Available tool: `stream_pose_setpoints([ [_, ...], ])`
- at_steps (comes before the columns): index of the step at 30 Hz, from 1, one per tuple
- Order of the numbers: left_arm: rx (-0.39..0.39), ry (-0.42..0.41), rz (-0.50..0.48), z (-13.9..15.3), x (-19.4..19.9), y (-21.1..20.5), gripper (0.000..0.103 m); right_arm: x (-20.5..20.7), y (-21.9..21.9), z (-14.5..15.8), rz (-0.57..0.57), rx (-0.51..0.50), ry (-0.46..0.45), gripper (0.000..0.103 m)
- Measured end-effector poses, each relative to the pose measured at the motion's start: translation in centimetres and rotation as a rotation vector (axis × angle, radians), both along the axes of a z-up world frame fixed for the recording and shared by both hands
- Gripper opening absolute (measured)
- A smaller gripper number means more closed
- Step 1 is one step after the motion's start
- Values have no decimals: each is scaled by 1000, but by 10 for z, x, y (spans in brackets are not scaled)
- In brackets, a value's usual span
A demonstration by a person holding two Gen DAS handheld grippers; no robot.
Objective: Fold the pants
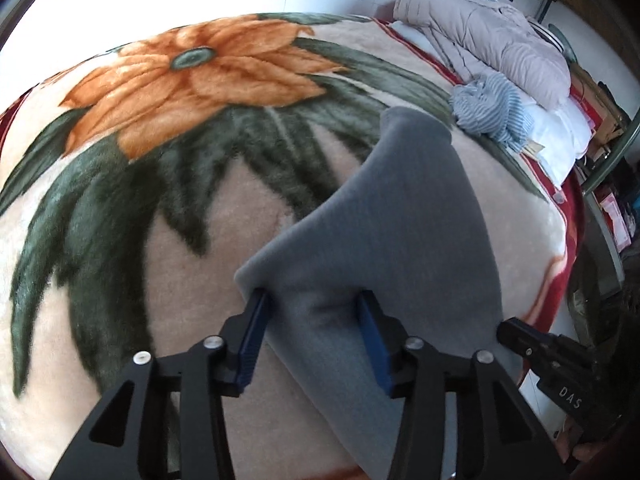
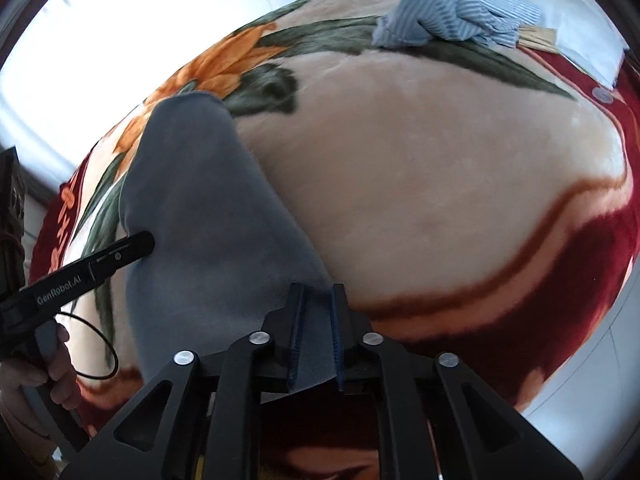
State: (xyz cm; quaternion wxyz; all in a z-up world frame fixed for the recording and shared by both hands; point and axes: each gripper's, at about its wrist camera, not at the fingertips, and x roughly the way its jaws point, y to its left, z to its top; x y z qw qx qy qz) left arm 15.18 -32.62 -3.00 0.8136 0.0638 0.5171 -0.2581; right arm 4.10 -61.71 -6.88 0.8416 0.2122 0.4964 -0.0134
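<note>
Grey pants hang stretched above a floral blanket on a bed. My left gripper has its blue pads wide apart, with the pants' near edge lying between them. My right gripper is shut on the pants at a lower corner, fabric pinched between its pads. The right gripper's finger shows in the left wrist view at the pants' right edge. The left gripper's finger touches the pants' left edge in the right wrist view.
A blue striped garment lies crumpled at the far side of the blanket, also in the right wrist view. A pale pink padded jacket and white pillow lie behind it. A metal bed frame and clutter stand at the right.
</note>
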Motion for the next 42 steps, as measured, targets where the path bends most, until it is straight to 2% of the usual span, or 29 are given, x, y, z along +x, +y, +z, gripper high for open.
stream_pose_setpoints([
  [7,-112,101,76,12,-8,31,54,-4,-3,11,17,-29,15,23],
  [11,-146,127,92,14,-25,49,56,-5,-3,19,10,-5,23,30],
  [14,-169,155,80,13,-34,52,57,-1,0,26,44,52,-15,40],
  [16,-192,172,59,12,-39,49,60,5,5,29,64,46,-39,51],
  [19,-215,179,20,9,-44,41,64,16,11,26,100,14,-47,53],
  [23,-179,203,7,-6,-46,31,64,32,14,9,130,11,-26,55],
  [25,-179,221,24,-15,-43,31,64,35,13,3,116,10,-37,71],
  [27,-191,233,36,-20,-39,30,65,35,9,-3,110,27,-45,75],
  [30,-199,235,51,-23,-36,28,67,35,5,-8,112,85,-50,75],
  [32,-198,224,56,-23,-34,25,68,35,5,-8,129,118,-56,70],
  [36,-194,206,56,-22,-31,15,68,35,11,-6,190,174,-71,48],
  [38,-171,204,69,-24,-30,10,67,38,11,-9,190,185,-64,47],
  [41,-143,196,70,-20,-29,-1,60,38,10,-11,189,206,-72,43],
  [42,-143,194,69,-19,-29,0,56,36,10,-9,189,210,-82,38],
])
